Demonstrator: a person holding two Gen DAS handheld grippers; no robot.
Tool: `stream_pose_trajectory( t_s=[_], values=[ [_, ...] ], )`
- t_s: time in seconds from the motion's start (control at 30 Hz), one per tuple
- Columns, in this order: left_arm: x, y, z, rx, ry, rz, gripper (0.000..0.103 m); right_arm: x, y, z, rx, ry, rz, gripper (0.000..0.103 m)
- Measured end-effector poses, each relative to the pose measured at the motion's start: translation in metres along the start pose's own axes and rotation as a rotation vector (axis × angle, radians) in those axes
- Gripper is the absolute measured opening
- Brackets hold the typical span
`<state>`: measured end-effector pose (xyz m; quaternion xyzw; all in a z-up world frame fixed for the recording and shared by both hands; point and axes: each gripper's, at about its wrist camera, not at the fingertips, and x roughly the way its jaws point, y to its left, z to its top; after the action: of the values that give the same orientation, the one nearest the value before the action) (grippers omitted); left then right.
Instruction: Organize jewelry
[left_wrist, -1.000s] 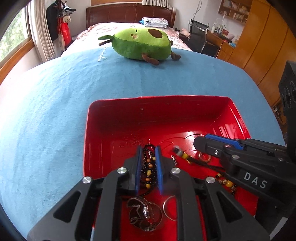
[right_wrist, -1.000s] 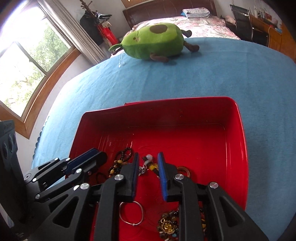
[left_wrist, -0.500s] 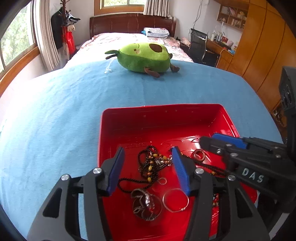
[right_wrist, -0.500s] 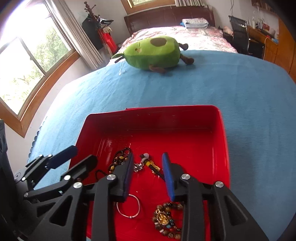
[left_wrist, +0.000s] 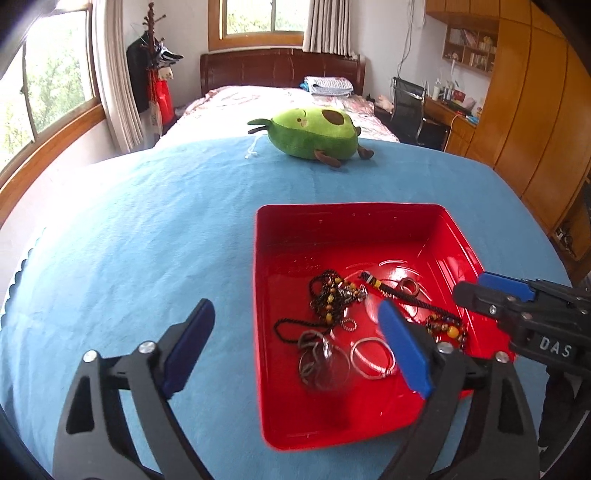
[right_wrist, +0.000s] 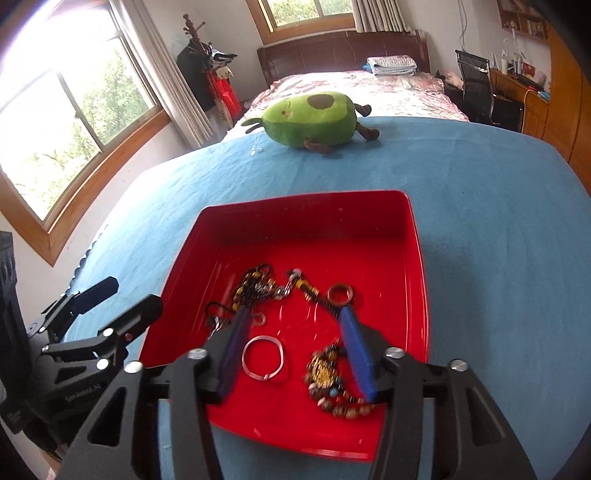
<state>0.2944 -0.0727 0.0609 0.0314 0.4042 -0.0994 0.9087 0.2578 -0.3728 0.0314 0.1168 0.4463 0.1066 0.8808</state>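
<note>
the left gripper (left_wrist: 295, 339) hangs above the blue cloth (left_wrist: 147, 251) that covers the counter, its jaws spreading wide and opening further; nothing is pinched between them. one blue pad sits over the cloth, the other over the near left part of the red tray (left_wrist: 461, 236).

the tray lies flat on the cloth and holds all the jewelry. at its left lies a black beaded necklace (left_wrist: 328, 295) with amber beads, tangled in a loose heap. nearer the camera lies a cluster of dark wire rings (left_wrist: 317, 360), and just beside it a plain silver bangle (left_wrist: 369, 358). further right, a dark cord with a yellow bead (left_wrist: 391, 290) runs past a small brown ring (left_wrist: 408, 285). at the tray's near right corner lies a bracelet of mixed beads (right_wrist: 332, 387) with a gold charm, blurred in the right wrist view, so its details are hard to read.

the right gripper (right_wrist: 291, 328) hovers over the tray's near half, its jaws apart and opening, gripping nothing; the silver bangle and the bead bracelet lie on the tray floor below, seen between its pads.

well behind the tray, a green avocado plush (left_wrist: 314, 134) rests on the far edge of the cloth, with a bed (left_wrist: 258, 103) beyond it.
</note>
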Motion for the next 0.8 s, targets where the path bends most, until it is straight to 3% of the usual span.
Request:
stream_pose_trajectory(
  t_s=[0.53, 0.8],
  values=[
    [-0.057, 0.006, -0.048, -0.019, -0.02, 0.046, 0.095, -0.06, 0.017, -0.059, -0.054, -0.09, 0.022, 0.099],
    [-0.079, -0.004, -0.076, 0.011, -0.045, 0.06, 0.096, -0.075, 0.024, -0.082, -0.088, -0.115, 0.002, 0.099]
  ],
)
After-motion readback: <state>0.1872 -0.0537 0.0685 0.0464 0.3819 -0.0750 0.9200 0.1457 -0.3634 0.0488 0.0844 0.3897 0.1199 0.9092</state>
